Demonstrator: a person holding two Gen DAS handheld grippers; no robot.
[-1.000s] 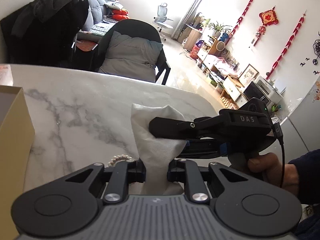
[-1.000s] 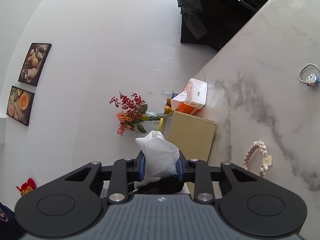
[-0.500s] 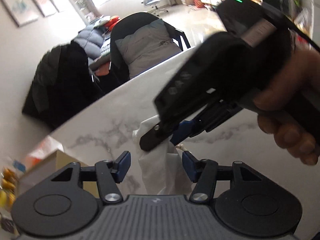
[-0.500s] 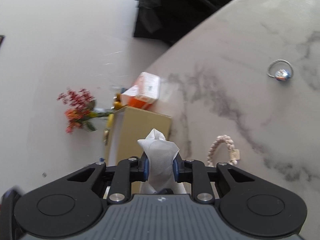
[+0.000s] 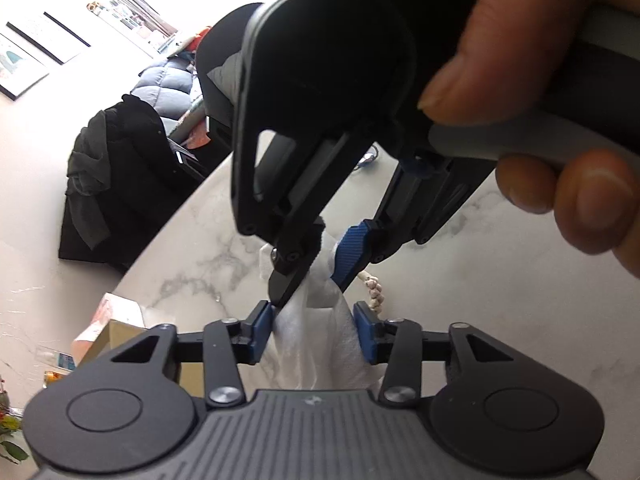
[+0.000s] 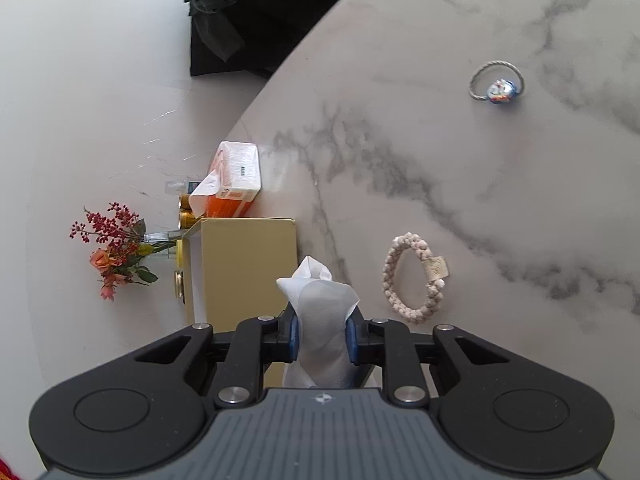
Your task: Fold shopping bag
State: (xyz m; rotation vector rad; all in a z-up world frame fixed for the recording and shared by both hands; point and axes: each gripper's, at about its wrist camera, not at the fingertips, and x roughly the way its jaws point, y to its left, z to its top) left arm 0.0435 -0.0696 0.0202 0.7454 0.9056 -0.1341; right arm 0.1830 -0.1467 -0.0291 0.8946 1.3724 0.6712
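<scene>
— Start at the left gripper [image 5: 312,330]. What are its jaws doing?

— They have just been closing in around the white shopping bag [image 5: 320,344], which stands bunched between the blue pads [image 5: 259,332] at lower centre of the left wrist view. The left pad touches the cloth; the right one shows a sliver of gap, so I would not call it a firm pinch.

— And the right gripper [image 5: 310,276]?

— In that same view it comes down from the upper right, a hand [image 5: 532,128] wrapped round its grey handle, fingertips large at the right edge. Its black finger and its blue pad sit on either side of the bag's upper part, directly above the left gripper's pads.

— Is it actually holding?

— The right wrist view settles that. The right gripper [image 6: 322,338] has both blue pads pressed into the bag [image 6: 322,312], which pokes up between them as a crumpled white peak at lower centre.

— So where is the bag, overall?

— Off the marble table [image 6: 460,168], between the two tools.

— What lies around it?

— Just right of the bag in the right wrist view, a beige braided bracelet [image 6: 414,278] lies flat on the marble. Further up toward the upper right is a metal ring with a blue charm [image 6: 497,86]. Left of the bag stands a yellow cardboard box [image 6: 248,264], with an orange tissue pack [image 6: 234,190] above it at the table's edge. Beyond the box, at the left, a spray of red and orange flowers [image 6: 116,248].
</scene>
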